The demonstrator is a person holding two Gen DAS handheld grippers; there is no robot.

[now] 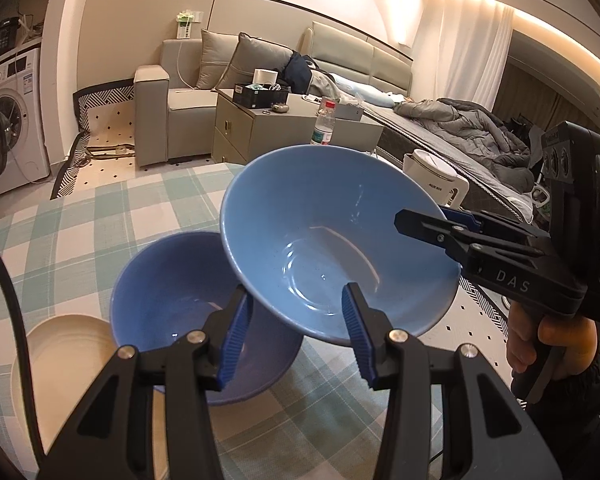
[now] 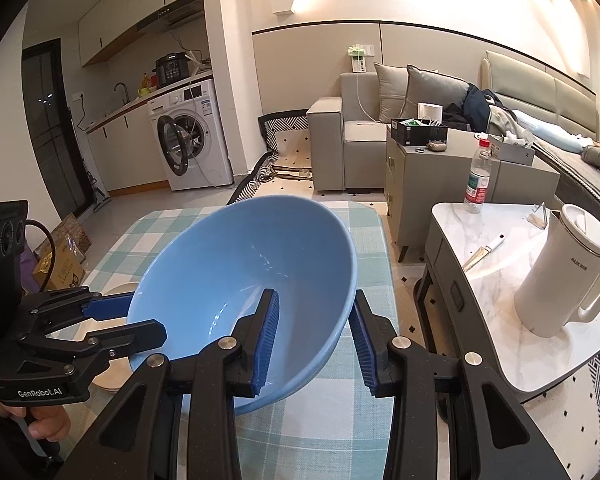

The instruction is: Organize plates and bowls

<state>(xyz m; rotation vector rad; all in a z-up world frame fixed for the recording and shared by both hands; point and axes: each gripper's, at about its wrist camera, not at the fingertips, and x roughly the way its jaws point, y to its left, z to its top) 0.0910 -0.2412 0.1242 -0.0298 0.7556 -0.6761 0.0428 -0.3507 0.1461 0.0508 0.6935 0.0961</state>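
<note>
Item: upper bowl, tilted, lifted above lower bowl on checked cloth. We grip its rim with both grippers: left, right. Step: stacking. Next: level, lower into lower bowl; plate beside.

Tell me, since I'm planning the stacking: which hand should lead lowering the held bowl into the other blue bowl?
Left, probably. Both grippers clamp the light blue bowl by its rim, but the darker blue bowl sits just beneath the left gripper; the right gripper holds the far side.
</note>
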